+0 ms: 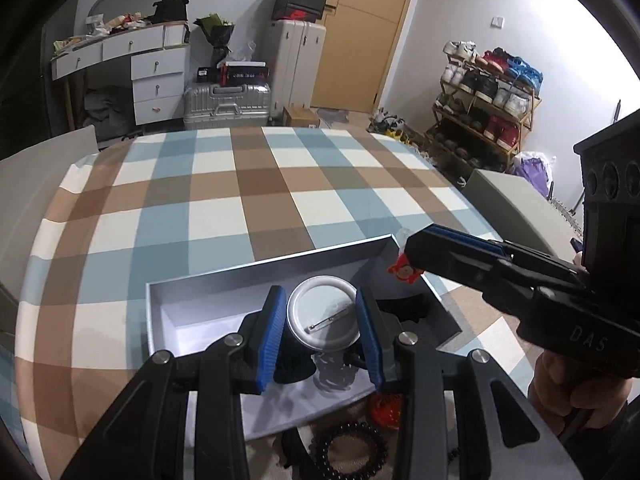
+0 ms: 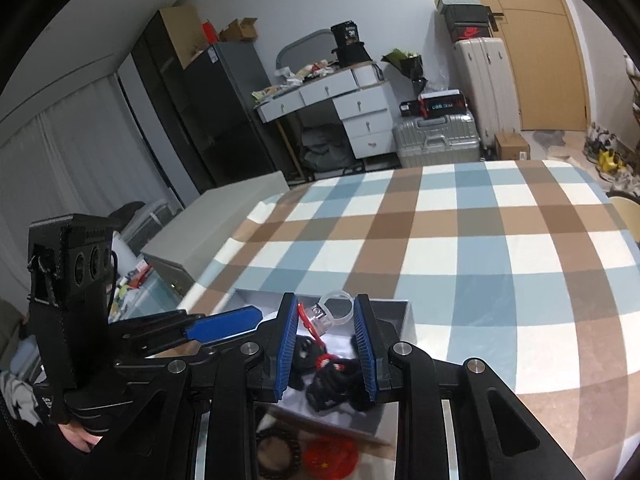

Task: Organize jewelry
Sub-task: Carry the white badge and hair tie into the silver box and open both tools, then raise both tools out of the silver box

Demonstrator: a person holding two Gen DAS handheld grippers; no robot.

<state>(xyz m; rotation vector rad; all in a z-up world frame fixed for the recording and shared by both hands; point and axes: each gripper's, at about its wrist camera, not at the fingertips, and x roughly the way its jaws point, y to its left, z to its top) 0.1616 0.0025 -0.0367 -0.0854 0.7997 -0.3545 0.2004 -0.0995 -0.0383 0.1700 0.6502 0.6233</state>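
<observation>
Left gripper: its blue pads are closed on a round pin badge, seen from its back side with the safety pin showing. It sits in the lower middle of the left wrist view.
Right gripper: it holds a small clear plastic piece with a red charm between the pads, in the lower middle of the right wrist view. I cannot tell how firm this grip is.
Box: a shallow grey box, open, on the checked tablecloth. It fills the lower centre of the left wrist view, right under both grippers.
Key relation: both held things hang above the inside of the box. The badge is over the middle part. The red charm is over the upper right corner in the left wrist view.
Long axis: the box runs from left to right across the frame. The free white floor lies to the left of the badge.
Already inside: dark tangled pieces near the right end.
Outside the box: a dark bead bracelet and a red round thing, at the bottom edge, nearer to the left gripper.
Next move, my judgement: lower each thing straight down and let go. No sideways reach seems needed.
</observation>
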